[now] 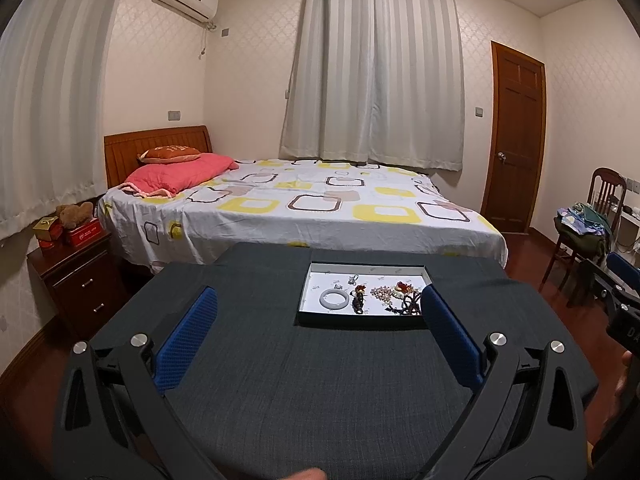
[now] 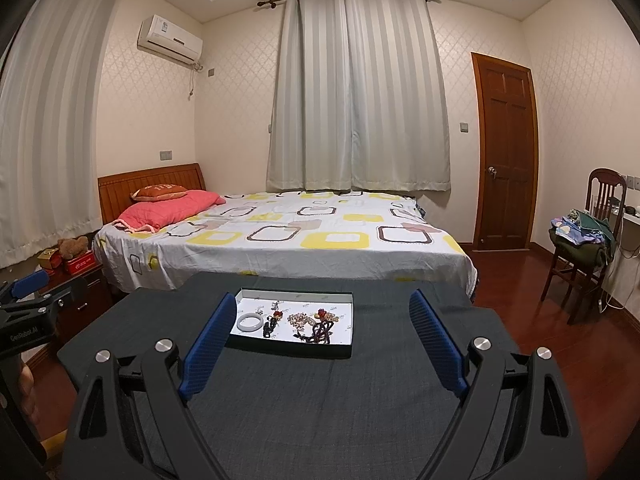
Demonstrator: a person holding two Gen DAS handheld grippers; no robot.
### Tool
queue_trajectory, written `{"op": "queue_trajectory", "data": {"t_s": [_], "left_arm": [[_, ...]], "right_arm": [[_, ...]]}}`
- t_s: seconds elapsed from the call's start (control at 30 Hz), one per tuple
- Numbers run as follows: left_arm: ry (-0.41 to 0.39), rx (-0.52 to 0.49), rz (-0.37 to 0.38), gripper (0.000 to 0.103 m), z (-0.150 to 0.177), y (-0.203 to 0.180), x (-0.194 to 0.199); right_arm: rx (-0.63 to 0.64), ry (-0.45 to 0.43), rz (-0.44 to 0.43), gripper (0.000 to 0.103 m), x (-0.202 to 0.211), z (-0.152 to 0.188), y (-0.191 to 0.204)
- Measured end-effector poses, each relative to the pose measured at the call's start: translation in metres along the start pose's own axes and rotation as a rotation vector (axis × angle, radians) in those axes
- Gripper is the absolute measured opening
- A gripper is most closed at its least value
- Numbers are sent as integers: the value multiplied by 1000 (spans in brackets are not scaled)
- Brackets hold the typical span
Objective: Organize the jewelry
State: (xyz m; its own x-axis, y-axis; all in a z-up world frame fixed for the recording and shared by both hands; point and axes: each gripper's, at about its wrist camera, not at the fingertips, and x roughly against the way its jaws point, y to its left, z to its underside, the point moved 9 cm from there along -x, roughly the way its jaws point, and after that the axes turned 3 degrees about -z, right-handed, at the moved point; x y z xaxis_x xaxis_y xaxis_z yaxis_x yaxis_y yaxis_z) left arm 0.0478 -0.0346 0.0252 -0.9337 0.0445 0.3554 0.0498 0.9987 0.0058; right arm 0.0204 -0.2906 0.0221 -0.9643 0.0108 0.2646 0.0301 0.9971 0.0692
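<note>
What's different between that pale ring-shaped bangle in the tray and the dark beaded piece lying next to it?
The white bangle is one smooth, pale, rigid hoop lying flat; the dark beaded strand is made of many small dark beads bunched in a narrow heap. The bangle keeps an open round centre; the strand shows none. Both lie loose in the shallow tray.

the table (image 1: pixel 320 380) is covered in dark grey woven cloth, matt and slightly coarse. on it the tray (image 1: pixel 362 320) has a dark matt rim and a smooth white floor that looks like card. the bangle (image 1: pixel 334 299) inside is pale, polished and glossy, like stone or glass; the beaded strands (image 1: pixel 390 294) beside it shine faintly. the left gripper (image 1: pixel 320 306) and right gripper (image 2: pixel 322 320) have matt black plastic arms, bright metal pivot pins and blue pads (image 1: pixel 188 336) with a ribbed, rubbery texture.
</note>
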Motion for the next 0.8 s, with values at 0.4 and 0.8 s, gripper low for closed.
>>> {"op": "queue_trajectory", "data": {"t_s": [0.4,0.8], "left_arm": [[-10,9,-11,99,-2,7,-1],[-3,21,-11,99,-4,12,-6]], "right_arm": [[0,2,-2,85,0,0,2],[0,14,-7,85,-2,6,6]]}}
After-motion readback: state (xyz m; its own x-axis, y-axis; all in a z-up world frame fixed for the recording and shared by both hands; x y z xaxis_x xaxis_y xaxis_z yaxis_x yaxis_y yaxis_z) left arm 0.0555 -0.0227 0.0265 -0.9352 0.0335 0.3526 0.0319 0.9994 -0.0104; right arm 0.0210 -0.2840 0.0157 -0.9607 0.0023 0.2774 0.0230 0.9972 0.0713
